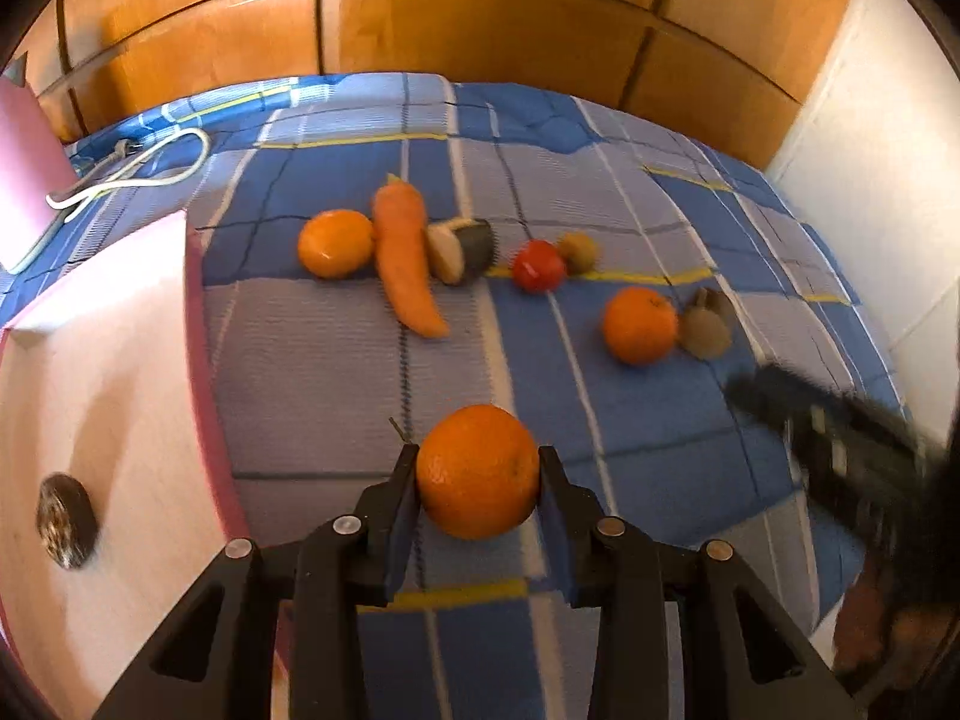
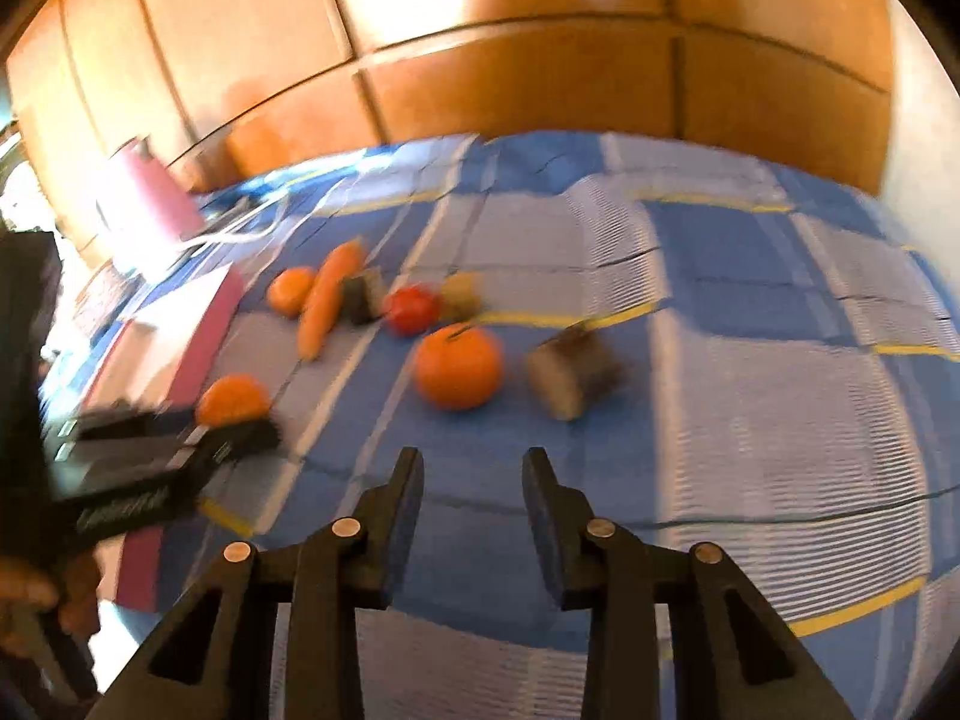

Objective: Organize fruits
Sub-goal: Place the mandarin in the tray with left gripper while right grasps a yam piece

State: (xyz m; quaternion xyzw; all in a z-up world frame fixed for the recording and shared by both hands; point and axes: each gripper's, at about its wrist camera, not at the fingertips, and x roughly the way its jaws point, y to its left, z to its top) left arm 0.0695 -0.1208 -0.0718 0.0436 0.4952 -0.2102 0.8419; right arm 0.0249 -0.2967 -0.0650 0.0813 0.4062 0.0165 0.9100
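Between the left gripper's [image 1: 478, 468] black jaws: round orange fruit [image 1: 478, 471], pinched at its sides above the blue checked bedspread [image 1: 336, 372]. Right gripper [image 2: 473, 468] spread, empty. Risk: smooth round skin may roll out if the hold slackens. White pink-edged box [image 1: 120, 360] just left holds one dark round item [image 1: 66, 520], unidentifiable.

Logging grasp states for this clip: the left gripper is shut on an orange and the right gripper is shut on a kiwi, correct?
Not quite. The left gripper is indeed shut on an orange, but the right gripper holds nothing: the right wrist view shows its fingers apart, with only the checked bedspread between them. The kiwi lies on the bedspread ahead of it.
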